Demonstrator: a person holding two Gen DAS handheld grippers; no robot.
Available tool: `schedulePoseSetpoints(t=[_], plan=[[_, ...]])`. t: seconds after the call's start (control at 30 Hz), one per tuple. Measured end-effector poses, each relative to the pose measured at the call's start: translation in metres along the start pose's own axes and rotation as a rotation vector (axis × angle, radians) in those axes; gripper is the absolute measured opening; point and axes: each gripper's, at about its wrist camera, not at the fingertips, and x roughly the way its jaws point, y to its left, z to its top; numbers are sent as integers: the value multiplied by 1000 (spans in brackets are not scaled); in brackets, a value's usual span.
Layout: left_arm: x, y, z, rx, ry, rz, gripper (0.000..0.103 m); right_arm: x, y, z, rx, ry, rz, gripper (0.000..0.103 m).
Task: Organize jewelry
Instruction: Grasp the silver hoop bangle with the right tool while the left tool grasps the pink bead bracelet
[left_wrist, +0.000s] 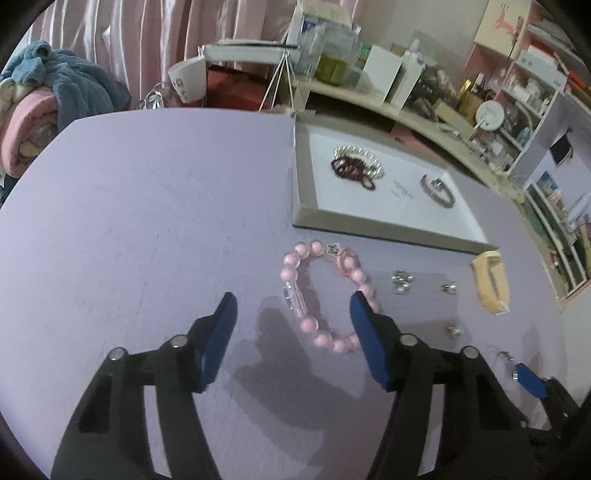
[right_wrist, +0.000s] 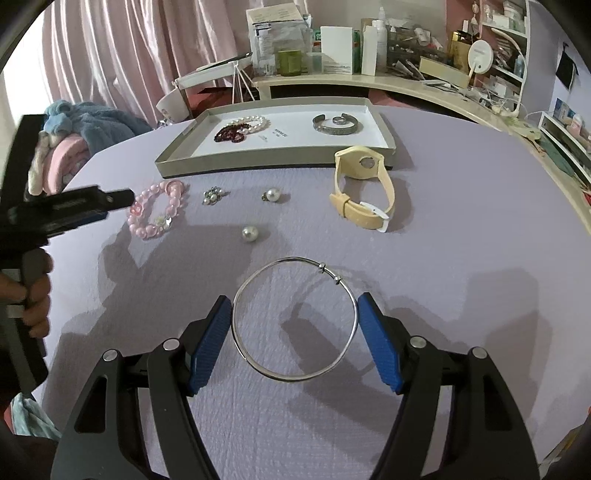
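A grey tray (left_wrist: 303, 177) (right_wrist: 258, 162) with a white floor holds a dark red and pearl bracelet pile (left_wrist: 354, 166) (right_wrist: 240, 127) and a silver cuff (left_wrist: 437, 190) (right_wrist: 336, 125). A pink bead bracelet (left_wrist: 325, 295) (right_wrist: 157, 214) lies on the lilac table; my left gripper (left_wrist: 293, 310) is open above it, jaws wide either side. My right gripper (right_wrist: 295, 314) is open around a thin silver bangle (right_wrist: 295, 321) lying flat; both pads stand at its sides. The right gripper's blue fingertip (left_wrist: 530, 378) shows in the left wrist view.
A yellow watch strap (right_wrist: 364, 188) (left_wrist: 489, 282), a bead cluster (right_wrist: 212, 195) (left_wrist: 400, 280) and two pearl earrings (right_wrist: 271, 195) (right_wrist: 250, 233) lie on the table. A cluttered shelf (right_wrist: 369, 79) runs behind. Folded blankets (left_wrist: 44, 110) sit at far left.
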Motion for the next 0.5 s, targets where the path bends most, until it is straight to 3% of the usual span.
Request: schedulePoseSetpoints(t=[0.1, 0.23, 0.3, 0.4, 0.5], plan=[[14, -2, 1, -3, 33, 13, 42, -1, -1, 1, 2, 0, -3, 71], [22, -7, 2, 3, 37, 37, 32, -1, -2, 2, 1, 0, -4, 71], [24, -9, 2, 7, 36, 45, 16, -1, -3, 2, 4, 3, -4, 71], [24, -15, -2, 35, 25, 66, 9, -1, -5, 2, 5, 5, -1, 71], [21, -18, -7, 42, 25, 47, 9, -2, -3, 2, 2, 0, 4, 71]])
